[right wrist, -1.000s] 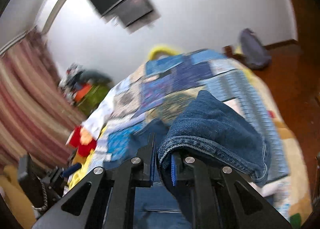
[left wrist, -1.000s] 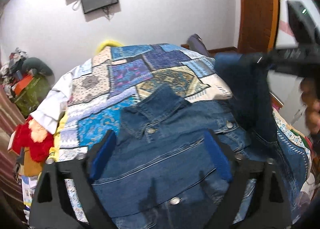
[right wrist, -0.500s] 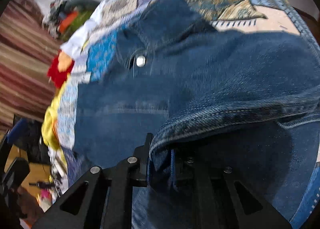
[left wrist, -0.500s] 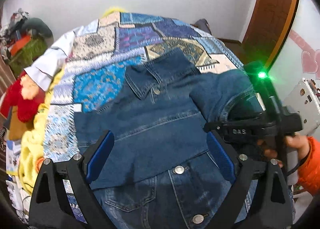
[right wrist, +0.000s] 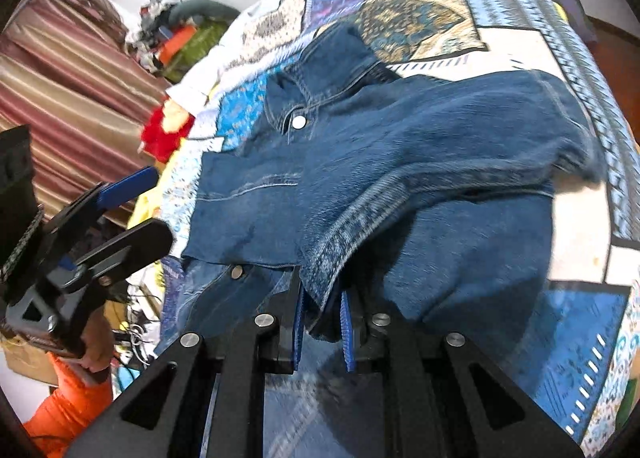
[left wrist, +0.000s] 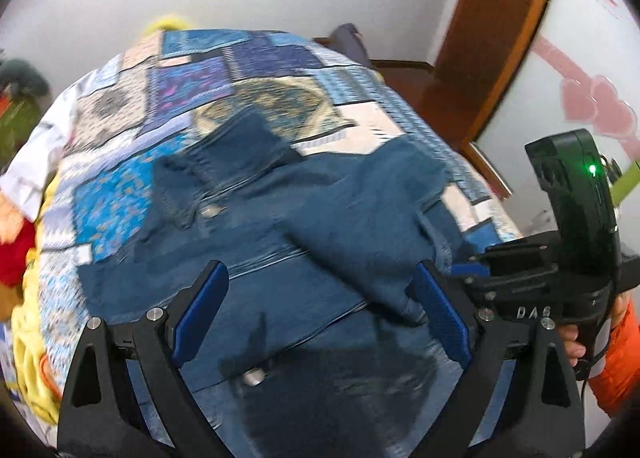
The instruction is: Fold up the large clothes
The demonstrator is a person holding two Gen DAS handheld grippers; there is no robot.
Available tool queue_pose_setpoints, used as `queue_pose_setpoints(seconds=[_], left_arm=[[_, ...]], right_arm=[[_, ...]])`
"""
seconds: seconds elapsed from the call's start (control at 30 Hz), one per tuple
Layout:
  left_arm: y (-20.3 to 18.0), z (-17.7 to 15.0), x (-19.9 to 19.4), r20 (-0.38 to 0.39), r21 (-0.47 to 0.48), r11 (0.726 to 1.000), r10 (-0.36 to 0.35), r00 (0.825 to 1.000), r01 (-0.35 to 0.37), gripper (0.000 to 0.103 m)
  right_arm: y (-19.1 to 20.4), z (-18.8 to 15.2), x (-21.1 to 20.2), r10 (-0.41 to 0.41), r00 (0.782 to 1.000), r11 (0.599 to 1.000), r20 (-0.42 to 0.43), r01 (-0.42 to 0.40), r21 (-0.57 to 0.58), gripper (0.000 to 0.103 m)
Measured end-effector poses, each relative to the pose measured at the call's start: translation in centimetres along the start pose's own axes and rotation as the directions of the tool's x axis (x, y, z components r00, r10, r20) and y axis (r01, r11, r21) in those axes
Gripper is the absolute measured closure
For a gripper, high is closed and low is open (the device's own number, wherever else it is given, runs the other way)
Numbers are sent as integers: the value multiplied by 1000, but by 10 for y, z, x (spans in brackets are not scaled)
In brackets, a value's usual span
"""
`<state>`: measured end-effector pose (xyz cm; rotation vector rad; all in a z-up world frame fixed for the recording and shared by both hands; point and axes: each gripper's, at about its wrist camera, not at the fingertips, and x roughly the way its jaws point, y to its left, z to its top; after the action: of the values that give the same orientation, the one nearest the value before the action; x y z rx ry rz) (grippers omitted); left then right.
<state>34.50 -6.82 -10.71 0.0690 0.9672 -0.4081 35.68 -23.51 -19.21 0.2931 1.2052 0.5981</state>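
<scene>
A blue denim jacket (left wrist: 256,258) lies front up on the patchwork bedspread (left wrist: 248,70), collar at the far end. Its right sleeve (right wrist: 440,146) is folded across the chest. My right gripper (right wrist: 322,322) is shut on the cuff end of that sleeve, low over the jacket's front; it shows at the right in the left wrist view (left wrist: 560,270). My left gripper (left wrist: 320,310) is open and empty, hovering above the jacket's lower front; it shows at the left in the right wrist view (right wrist: 120,210).
The bedspread (right wrist: 460,18) covers a bed. A red soft toy (right wrist: 164,138) and a pile of clutter (right wrist: 180,34) sit left of the bed by a striped curtain (right wrist: 60,70). A wooden door frame (left wrist: 492,30) stands at the right.
My right gripper carried the sleeve down from the air and laid it across the jacket's chest, then drew back toward the near side. My left gripper stayed open above the jacket.
</scene>
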Motion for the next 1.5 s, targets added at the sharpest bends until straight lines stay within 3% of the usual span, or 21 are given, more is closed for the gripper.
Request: queue_pose_setpoints(seconds=[0.1,0.23,0.4,0.53,0.57,0.63,0.67,0.7,0.77,0.93,1.17,1.33,1.4,1.5], left_arm=[[-18,12,13,-11,40,999,-36,999,36,9],[-25,13,57,-69,86,993,81,994,-75,9],[4,-6,114,-228,6,994,104,968,-106,10],[25,-15,128,-252,-102,993,28,967,-56,7],[28,-15,129,-250,-109,992,31,968,-60,7],[34,-16,129,-242,-111,991,49,969,-78,6],[35,-17,128,-241,-111,991,49,969,-78,6],[37,-17,126,-241,-112,990,57,969,-86,6],[36,-16,118,-233,-103,989,80,969,-107,6],[30,0,82,-183,-58,989,123,975,-136,9],[-20,50,46,-90,-8,999,32,995,-33,9],[-61,73,69,-115,32,992,-116,987,121,9],[-76,77,95,-155,49,993,-95,983,104,11],[-92,77,135,-243,75,993,-66,968,87,31]], right_arm=[[-14,-6,-5,7,1000,1000,22,-7,10,92],[-35,-13,10,35,999,997,9,-35,76,92],[-46,-19,4,23,999,996,30,-25,80,92],[-46,-25,-9,-35,999,999,38,34,15,92],[-45,-27,-15,-89,995,996,47,90,-9,92],[-43,-29,-23,-257,963,963,78,262,-66,92],[-41,-31,-28,-365,925,919,107,376,-117,92],[-42,-33,-30,-421,899,888,121,436,-149,92],[-52,-36,-35,-462,880,868,114,474,-146,92],[-86,-39,-51,-419,903,907,95,422,-4,92],[-105,-35,-77,-365,918,928,155,346,139,92],[-104,-32,-92,-347,915,933,209,313,178,92],[-106,-35,-96,-316,923,939,217,273,208,92],[-106,-42,-94,-297,933,944,201,255,211,92]])
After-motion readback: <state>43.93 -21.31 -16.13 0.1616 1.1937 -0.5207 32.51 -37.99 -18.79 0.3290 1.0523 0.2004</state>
